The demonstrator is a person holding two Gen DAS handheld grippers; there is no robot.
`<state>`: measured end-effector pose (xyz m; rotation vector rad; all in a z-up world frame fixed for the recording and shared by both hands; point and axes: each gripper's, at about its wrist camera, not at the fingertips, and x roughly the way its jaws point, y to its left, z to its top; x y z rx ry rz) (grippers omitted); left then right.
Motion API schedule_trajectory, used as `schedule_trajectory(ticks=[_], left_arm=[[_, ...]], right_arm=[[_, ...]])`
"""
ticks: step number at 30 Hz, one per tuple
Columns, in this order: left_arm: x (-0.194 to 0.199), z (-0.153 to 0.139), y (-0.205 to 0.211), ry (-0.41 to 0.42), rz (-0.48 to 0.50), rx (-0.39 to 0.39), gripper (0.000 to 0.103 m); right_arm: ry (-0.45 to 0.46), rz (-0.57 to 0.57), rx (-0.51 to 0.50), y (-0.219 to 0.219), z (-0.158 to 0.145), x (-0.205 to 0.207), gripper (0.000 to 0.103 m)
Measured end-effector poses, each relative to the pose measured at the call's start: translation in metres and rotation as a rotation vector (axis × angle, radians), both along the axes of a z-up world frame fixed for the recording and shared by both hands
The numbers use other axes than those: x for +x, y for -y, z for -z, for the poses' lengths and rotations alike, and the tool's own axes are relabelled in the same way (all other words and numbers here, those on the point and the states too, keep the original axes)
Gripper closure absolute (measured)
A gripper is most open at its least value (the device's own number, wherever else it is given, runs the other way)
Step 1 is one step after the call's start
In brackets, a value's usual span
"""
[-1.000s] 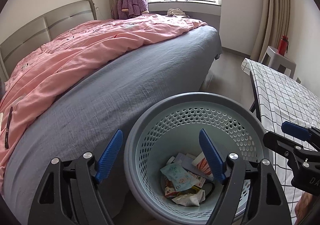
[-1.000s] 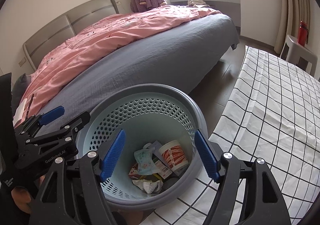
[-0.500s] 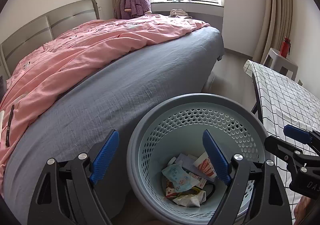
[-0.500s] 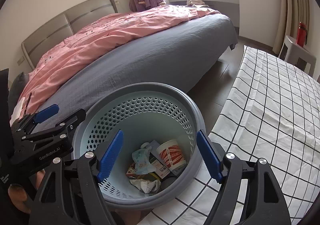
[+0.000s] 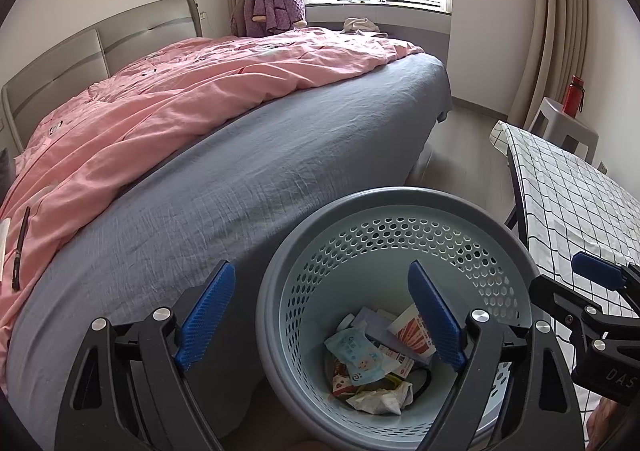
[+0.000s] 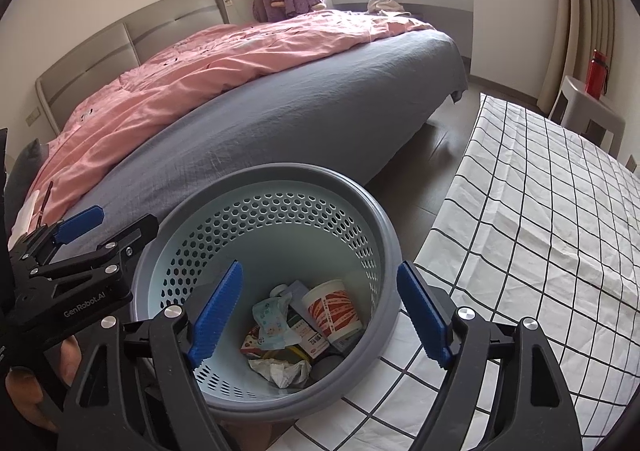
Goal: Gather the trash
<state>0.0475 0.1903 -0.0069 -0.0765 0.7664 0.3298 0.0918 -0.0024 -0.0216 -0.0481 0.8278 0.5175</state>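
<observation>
A round blue-grey perforated trash basket (image 5: 400, 199) stands between the bed and a table; it also shows in the right wrist view (image 6: 384, 227). Inside lie a red-and-white paper cup (image 6: 332, 309), a pale blue wrapper (image 5: 358, 355), a small box and crumpled tissue (image 6: 282, 369). My left gripper (image 5: 320, 315) is open and empty above the basket's near left rim. My right gripper (image 6: 320, 311) is open and empty above the basket's opening. Each gripper shows at the edge of the other's view.
A bed with a grey sheet (image 5: 248, 187) and a pink duvet (image 5: 168, 107) fills the left. A table with a black-checked white cloth (image 6: 552, 211) is on the right. A red bottle (image 6: 597, 73) stands on a white stool. A purple blanket (image 5: 268, 7) hangs by the window.
Both grippers have drawn back and up slightly from the basket. Both stay open and empty. The trash has not moved.
</observation>
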Motion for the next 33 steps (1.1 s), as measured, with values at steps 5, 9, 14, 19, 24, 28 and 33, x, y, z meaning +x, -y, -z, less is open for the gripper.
schedule_trajectory(ticks=[5,9,14,19,24,28,33], left_arm=[[-0.0006,0.0005,-0.0011,0.0,-0.004,-0.005,0.018],[-0.0008,0.0003,-0.0014,-0.001,-0.006,-0.004,0.018],[-0.001,0.0002,-0.0013,-0.001,-0.008,-0.003,0.018],[-0.0005,0.0003,-0.001,-0.003,-0.01,-0.002,0.018],[-0.001,0.0008,-0.0005,-0.001,-0.013,0.001,0.018],[-0.0015,0.0004,-0.0008,-0.001,-0.016,0.004,0.018],[-0.0021,-0.0003,-0.0016,-0.001,-0.016,0.002,0.018]], right_arm=[[0.004,0.004,0.004,0.0014,-0.0005,0.0,0.021],[0.005,0.007,0.004,0.0027,-0.0004,0.0007,0.021],[0.003,0.009,-0.003,0.0028,-0.0003,0.0015,0.02],[0.012,0.017,-0.005,0.0042,-0.0005,0.0016,0.014],[0.01,0.019,-0.006,0.0051,0.0003,0.002,0.013],[0.01,0.018,-0.008,0.0051,0.0005,0.0026,0.013],[0.01,0.018,-0.008,0.0052,0.0007,0.0025,0.013]])
